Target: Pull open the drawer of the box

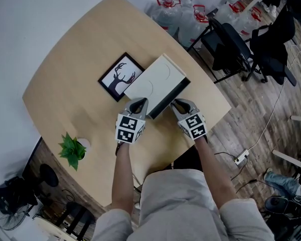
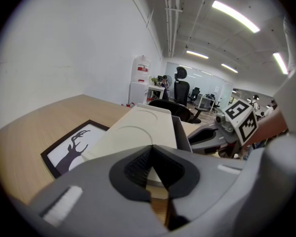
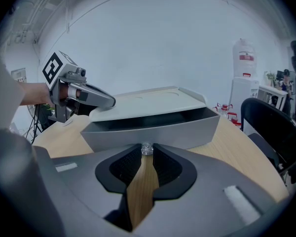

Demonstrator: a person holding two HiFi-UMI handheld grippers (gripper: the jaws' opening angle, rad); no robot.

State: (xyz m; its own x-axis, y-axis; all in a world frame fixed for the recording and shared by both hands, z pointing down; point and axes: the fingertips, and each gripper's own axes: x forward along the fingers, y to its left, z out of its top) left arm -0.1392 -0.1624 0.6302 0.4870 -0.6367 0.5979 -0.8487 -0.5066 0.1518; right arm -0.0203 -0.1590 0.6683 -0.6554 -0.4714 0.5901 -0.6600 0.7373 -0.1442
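The drawer (image 1: 169, 98) stands partly out of the white box (image 1: 153, 79) at mid-table. The left gripper (image 1: 137, 104), jaws together, should steady the box's near corner while the right gripper (image 1: 179, 104), clamped on the clear knob (image 3: 147, 148), pulls straight. A potted plant (image 1: 71, 149) sits near left and a deer picture (image 1: 119, 77) just beside the box. Neither looks to be in the way.

matt smooth cream box (image 1: 155, 79), clear glossy knob (image 3: 146, 148), pale wood-grain table (image 1: 65, 69).
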